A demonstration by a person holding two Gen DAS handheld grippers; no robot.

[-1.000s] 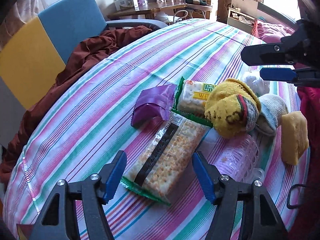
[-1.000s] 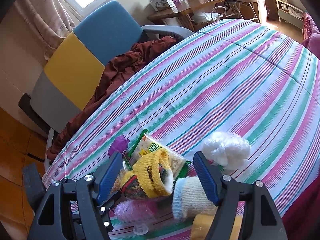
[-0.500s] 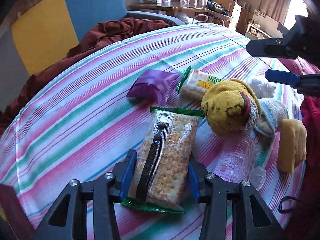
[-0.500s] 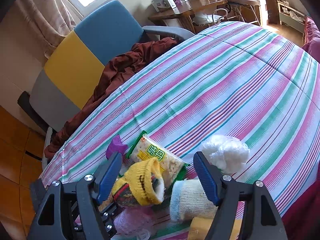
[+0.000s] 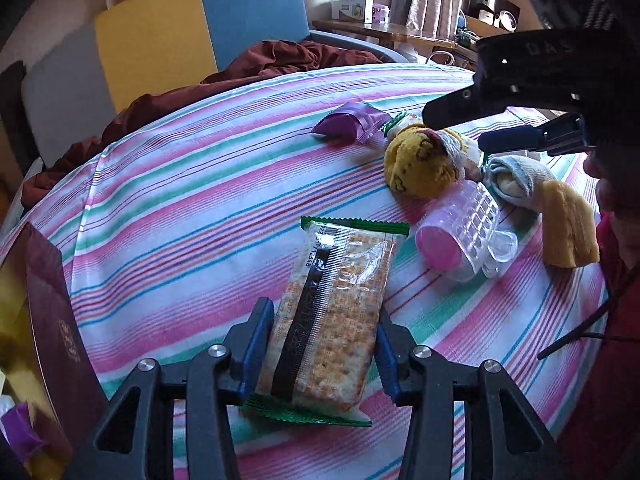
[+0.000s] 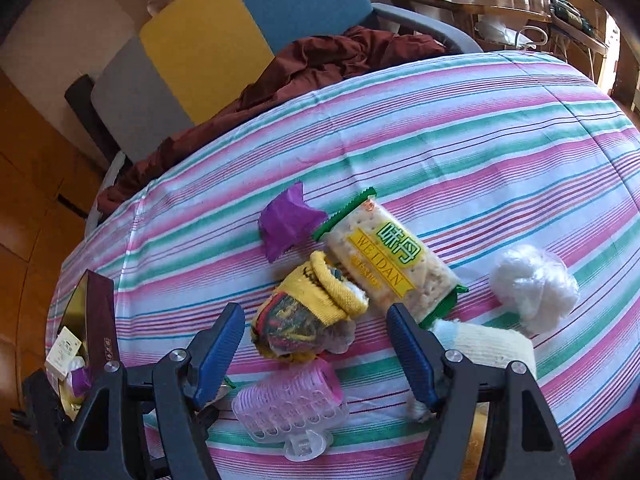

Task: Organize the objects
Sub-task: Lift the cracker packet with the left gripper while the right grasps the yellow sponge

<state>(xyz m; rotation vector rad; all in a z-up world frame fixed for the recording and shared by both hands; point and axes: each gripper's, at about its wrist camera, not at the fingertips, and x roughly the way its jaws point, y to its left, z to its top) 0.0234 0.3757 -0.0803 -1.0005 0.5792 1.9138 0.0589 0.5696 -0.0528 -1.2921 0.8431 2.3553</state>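
My left gripper (image 5: 320, 350) is shut on a clear cracker packet (image 5: 334, 308) with green ends, held above the striped cloth. My right gripper (image 6: 320, 346) is open and empty above a rolled yellow sock (image 6: 310, 316), which also shows in the left wrist view (image 5: 420, 166). A second cracker packet (image 6: 394, 264) with a yellow label lies beyond the sock. A purple pouch (image 6: 288, 222), a pink hair roller (image 6: 290, 402), a pale sock (image 6: 486, 346) and a white fluffy ball (image 6: 534, 286) lie around them.
A dark red box (image 5: 52, 332) with a gold inside stands open at the table's left edge, and it shows in the right wrist view (image 6: 94, 320) with small items in it. A yellow cloth (image 5: 568, 232) lies at right. A yellow-and-blue chair (image 6: 256, 28) with brown fabric stands behind.
My left gripper closed on the cracker packet and carried it left, away from the pile, toward the dark red box. My right gripper stayed open and dropped closer to the yellow sock.
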